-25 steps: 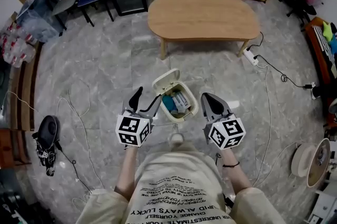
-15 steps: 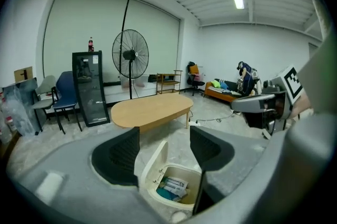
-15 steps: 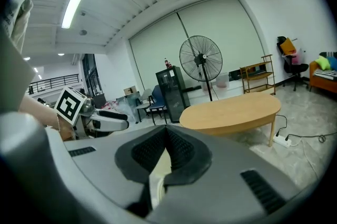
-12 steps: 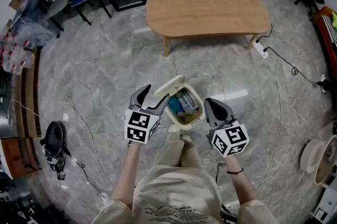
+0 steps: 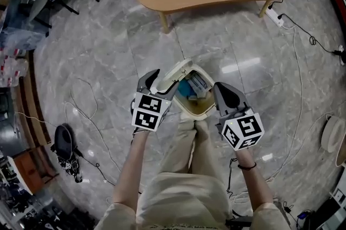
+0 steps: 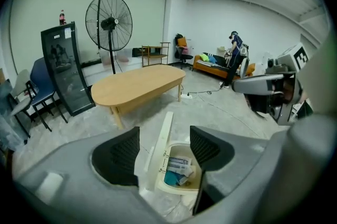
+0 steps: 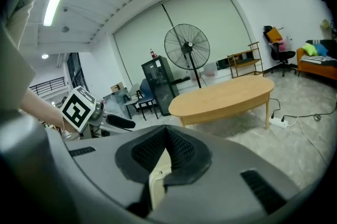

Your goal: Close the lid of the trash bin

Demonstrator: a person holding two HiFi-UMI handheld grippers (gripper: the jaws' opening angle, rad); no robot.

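Left hand-held gripper [image 5: 153,79], jaws apart, just beside raised lid [image 5: 174,70], trash bin [image 5: 201,110] open

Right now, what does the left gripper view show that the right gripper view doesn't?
Only the left gripper view: the left tool, jaws apart, framing the cream plastic trash bin, its lid upright, blue and white packets inside. Only the right gripper view: the right tool, jaws together, with just a cream sliver of the bin below them. Both: the oval light-wood table and the black standing fan.
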